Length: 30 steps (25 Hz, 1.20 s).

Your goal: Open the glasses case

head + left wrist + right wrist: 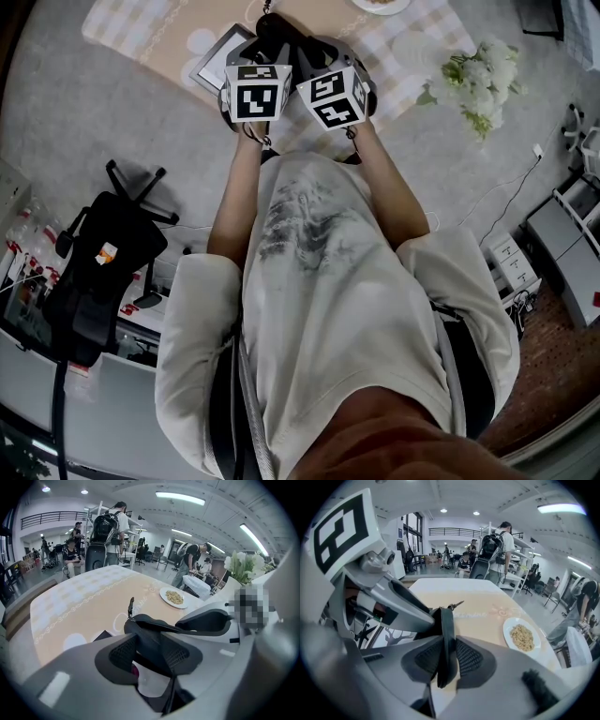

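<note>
Glasses case (150,630), black, zippered: I am holding it over the table (159,37) between both tools.

- Left gripper (152,657): jaws standing wide, clamping the case's thick body.
- Right gripper (445,657): jaws standing narrow, pinching the case's thin edge.
- Head view: showing only the marker cubes (258,94) side by side, covering both grips.
- Beyond: a plate of food (522,637) is sitting at about two o'clock of the jaws, with flowers (480,67) farther off at three o'clock.

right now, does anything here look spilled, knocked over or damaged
Nothing stands out. The food lies within its plate, the flowers stand upright, and the glasses case, gripped by the left gripper and right gripper, shows no damage.
</note>
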{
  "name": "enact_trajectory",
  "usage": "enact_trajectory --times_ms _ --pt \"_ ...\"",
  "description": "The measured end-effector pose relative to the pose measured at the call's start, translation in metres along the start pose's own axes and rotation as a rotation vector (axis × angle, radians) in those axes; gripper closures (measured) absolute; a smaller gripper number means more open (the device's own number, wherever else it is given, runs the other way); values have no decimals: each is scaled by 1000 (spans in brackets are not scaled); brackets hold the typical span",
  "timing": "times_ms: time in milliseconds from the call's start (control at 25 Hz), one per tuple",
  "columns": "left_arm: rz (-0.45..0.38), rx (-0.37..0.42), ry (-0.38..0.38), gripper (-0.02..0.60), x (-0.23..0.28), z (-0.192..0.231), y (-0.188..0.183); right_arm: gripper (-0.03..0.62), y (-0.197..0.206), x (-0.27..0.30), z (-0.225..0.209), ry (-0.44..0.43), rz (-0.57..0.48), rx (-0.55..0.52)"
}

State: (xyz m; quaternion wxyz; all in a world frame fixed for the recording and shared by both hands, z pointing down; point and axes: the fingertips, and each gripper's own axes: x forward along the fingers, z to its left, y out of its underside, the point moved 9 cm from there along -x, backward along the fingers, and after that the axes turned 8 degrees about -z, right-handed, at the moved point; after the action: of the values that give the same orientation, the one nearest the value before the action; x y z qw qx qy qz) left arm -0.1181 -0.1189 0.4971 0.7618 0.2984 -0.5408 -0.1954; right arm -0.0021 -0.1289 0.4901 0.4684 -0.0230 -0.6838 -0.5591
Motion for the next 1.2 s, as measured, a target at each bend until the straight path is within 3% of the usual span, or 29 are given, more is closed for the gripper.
enact_trajectory --times_ms 320,520,760,880,1200 --pt "8 23 31 433 4 -5 0 519 5 -4 -10 20 -12 91" --pt "5 78 77 453 10 -13 -7 520 15 -12 -15 71 -34 245" --pt "2 166 147 497 19 -24 -17 520 22 -23 -22 159 -55 310" --pt "14 201 148 502 24 -28 -18 520 27 -25 -24 178 -65 349" --pt "21 153 150 502 22 -23 -15 520 31 -26 -28 158 -89 405"
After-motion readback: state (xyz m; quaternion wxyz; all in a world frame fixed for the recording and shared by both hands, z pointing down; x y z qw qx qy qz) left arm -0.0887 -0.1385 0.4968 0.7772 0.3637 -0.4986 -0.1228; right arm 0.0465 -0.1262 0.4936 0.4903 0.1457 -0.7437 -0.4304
